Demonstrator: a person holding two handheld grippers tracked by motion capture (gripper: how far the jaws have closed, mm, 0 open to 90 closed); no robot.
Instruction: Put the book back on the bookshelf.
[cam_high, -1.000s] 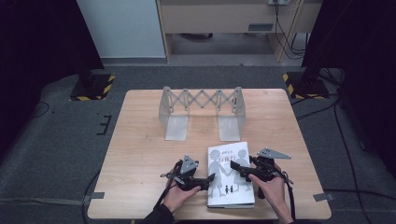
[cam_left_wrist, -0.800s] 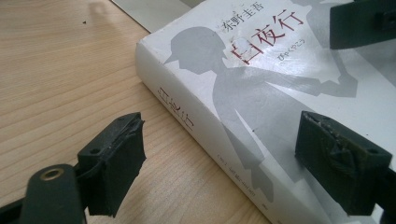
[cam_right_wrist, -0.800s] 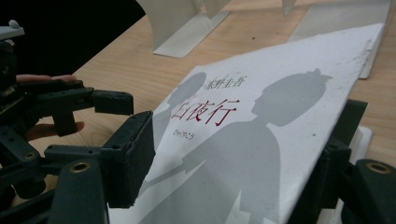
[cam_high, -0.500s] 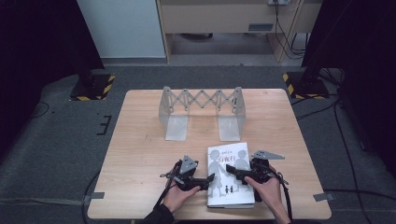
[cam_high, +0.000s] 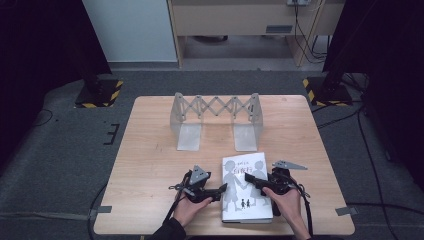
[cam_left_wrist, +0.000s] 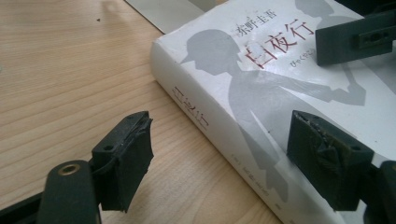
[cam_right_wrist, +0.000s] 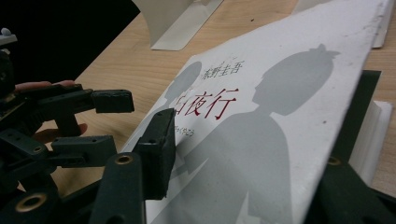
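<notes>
Both grippers sit at a white book near the table's front edge.

Left gripper has its jaws wide apart, one over bare wood and the other above the book at its spine edge; whether that jaw touches the cover I cannot tell. Right gripper reaches in from the opposite side with its jaws spread about the front cover's free edge, one above the cover and one beneath it, and the cover stands lifted off the pages. Beyond both grippers, well apart from them, a grey folding rack stands on the table.
</notes>
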